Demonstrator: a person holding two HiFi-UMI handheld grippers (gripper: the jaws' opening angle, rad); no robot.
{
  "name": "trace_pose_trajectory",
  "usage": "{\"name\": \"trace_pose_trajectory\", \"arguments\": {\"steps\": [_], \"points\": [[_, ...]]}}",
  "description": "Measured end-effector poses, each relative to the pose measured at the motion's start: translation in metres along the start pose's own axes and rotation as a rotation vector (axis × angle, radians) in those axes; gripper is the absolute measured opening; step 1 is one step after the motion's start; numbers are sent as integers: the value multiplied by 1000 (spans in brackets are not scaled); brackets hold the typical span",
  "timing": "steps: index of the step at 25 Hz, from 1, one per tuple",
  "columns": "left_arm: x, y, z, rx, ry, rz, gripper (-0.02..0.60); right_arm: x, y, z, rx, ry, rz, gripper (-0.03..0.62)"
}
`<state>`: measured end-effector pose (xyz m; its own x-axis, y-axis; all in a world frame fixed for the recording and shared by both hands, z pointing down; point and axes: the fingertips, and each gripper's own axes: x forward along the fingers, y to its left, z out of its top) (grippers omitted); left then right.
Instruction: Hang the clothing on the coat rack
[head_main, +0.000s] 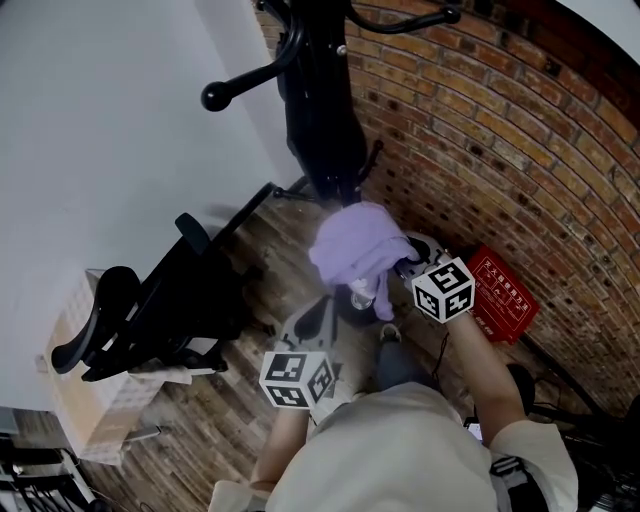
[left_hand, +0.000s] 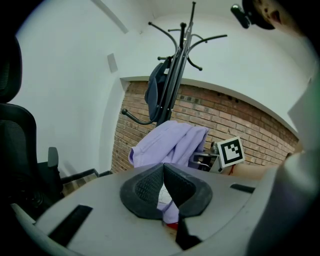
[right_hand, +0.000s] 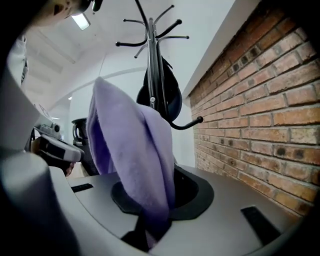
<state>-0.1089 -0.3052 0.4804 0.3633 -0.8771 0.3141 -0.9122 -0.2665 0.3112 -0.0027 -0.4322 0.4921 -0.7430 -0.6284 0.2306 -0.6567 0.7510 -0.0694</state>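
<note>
lilac fleece garment (head_main: 352, 245) pinched by left tool (left_hand: 164, 172), seemingly loose in spread right tool (right_hand: 160, 195), held before black metal coat rack (left_hand: 176, 75) for hanging.

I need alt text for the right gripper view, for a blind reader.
A purple garment stands up between the tongs of the right gripper, filling the middle of the picture. Behind it a black coat rack carries a dark item, with a brick wall on the right.

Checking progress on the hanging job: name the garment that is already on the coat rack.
The dark garment, hanging against the coat rack pole. The lilac garment is off it, bunched up lower down.
</note>
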Motion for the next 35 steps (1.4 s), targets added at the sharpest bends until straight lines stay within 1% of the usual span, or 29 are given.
{"name": "trace_pose_trajectory", "arguments": {"steps": [4,7,13,16,19,22,25,29,33,35], "points": [[-7,-4,0,8,3,-1,5,-10,2,-4,18,-20,-25,90],[-11,-7,1,18,4,-8,5,-18,3,-3,7,-29,-43,128],[-25,-11,1,33,7,-23,5,-35,10,-2,-3,-54,-97,169],[-34,-12,0,37,8,-29,5,-44,15,-2,-3,-65,-131,185],[-44,-14,-2,39,7,-34,5,-57,14,-3,21,-80,-189,198],[-54,-15,-7,40,7,-43,5,-71,17,-12,55,-70,-225,198],[-63,-18,-11,42,7,-52,5,-83,28,-21,55,-51,-238,198],[-75,-26,-15,48,0,-66,5,-102,47,-27,61,-52,-245,198],[-86,-31,-17,51,-15,-76,5,-121,77,-20,38,-71,-233,196],[-92,-33,-17,52,-24,-80,5,-130,93,-12,25,-88,-232,161]]}}
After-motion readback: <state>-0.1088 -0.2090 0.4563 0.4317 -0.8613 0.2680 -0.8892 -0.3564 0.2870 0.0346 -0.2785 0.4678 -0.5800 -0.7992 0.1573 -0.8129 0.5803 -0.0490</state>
